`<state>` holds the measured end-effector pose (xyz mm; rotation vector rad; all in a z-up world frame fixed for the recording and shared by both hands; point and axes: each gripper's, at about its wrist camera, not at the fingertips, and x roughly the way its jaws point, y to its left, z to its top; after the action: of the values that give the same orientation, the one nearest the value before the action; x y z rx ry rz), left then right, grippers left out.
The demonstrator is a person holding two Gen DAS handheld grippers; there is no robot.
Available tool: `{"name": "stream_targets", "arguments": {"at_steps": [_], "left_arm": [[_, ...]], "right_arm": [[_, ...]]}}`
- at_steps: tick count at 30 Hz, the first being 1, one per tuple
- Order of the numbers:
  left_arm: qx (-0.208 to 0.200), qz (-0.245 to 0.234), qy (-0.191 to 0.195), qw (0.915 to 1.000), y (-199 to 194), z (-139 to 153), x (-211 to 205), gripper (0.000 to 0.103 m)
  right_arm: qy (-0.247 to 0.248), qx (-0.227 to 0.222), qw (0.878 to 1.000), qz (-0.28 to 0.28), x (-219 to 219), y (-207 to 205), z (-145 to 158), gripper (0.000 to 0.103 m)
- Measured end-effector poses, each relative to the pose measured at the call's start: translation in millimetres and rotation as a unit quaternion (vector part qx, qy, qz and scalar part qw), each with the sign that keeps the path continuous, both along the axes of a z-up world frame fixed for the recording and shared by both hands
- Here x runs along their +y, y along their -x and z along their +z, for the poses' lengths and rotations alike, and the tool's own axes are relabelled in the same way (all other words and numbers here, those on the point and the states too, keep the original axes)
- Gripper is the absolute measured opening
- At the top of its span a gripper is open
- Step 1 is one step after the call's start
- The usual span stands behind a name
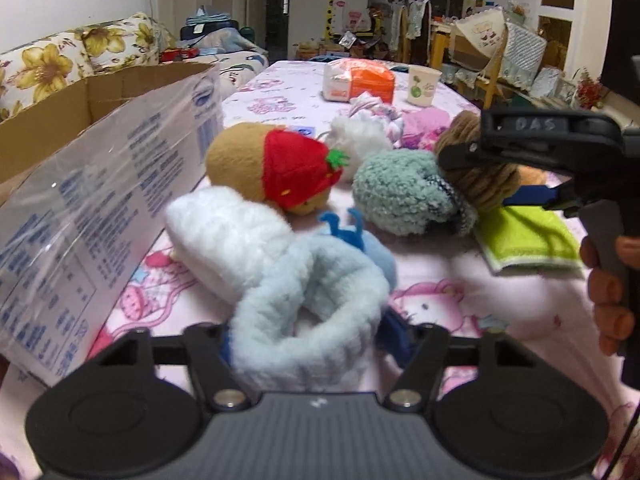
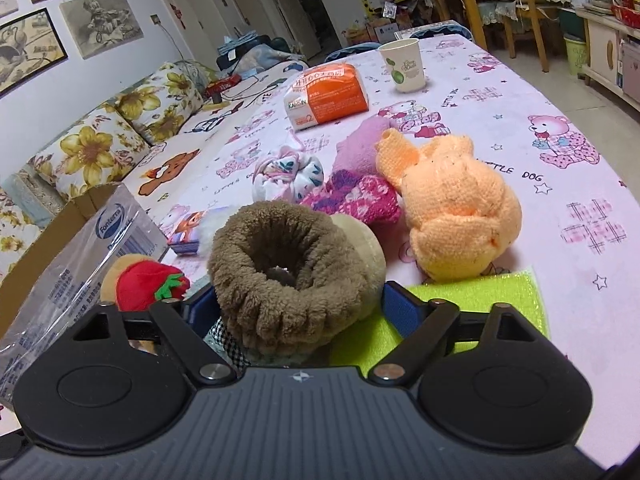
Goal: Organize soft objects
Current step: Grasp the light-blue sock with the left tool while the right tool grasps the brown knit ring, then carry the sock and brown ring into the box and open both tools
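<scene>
soft toys [image 1: 276,168] crowding the near tablecloth [image 2: 520,92] — probably clear beyond, box [image 1: 100,184] walling the left

2 close wrist views, shared strawberry plush [image 1: 296,168]

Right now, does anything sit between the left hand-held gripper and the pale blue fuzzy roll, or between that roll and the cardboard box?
Nothing visible does. The pale blue roll already sits between the left hand-held gripper's fingers. The cardboard box stands open at left; only its near flap, leaning toward the table, lies on that side.
</scene>
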<state>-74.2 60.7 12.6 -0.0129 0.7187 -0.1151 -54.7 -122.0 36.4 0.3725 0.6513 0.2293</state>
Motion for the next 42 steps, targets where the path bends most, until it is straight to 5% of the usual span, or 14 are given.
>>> {"name": "stream_targets", "arguments": {"at_steps": [5, 8, 28, 42], "left_arm": [[-0.005, -0.007, 0.025, 0.9997, -8.3, 2.7, -2.0, 0.033], [-0.023, -0.015, 0.037, 0.9989, -12.1, 9.3, -4.6, 0.030], [-0.140, 0.003, 0.087, 0.9862, -30.9, 66.4, 25.2, 0.029], [-0.177, 0.150, 0.117, 0.9656, -27.0, 78.6, 109.9, 0.030]], "right_arm": [[0.000, -0.002, 1.000, -0.009, -9.3, 8.1, -1.3, 0.061], [0.006, -0.007, 1.000, -0.018, -18.2, 0.0, -4.0, 0.053], [-0.058, -0.038, 0.998, -0.013, -14.6, 2.7, 18.2, 0.051], [-0.053, -0.064, 0.993, 0.090, 71.6, -24.1, 53.7, 0.052]]}}
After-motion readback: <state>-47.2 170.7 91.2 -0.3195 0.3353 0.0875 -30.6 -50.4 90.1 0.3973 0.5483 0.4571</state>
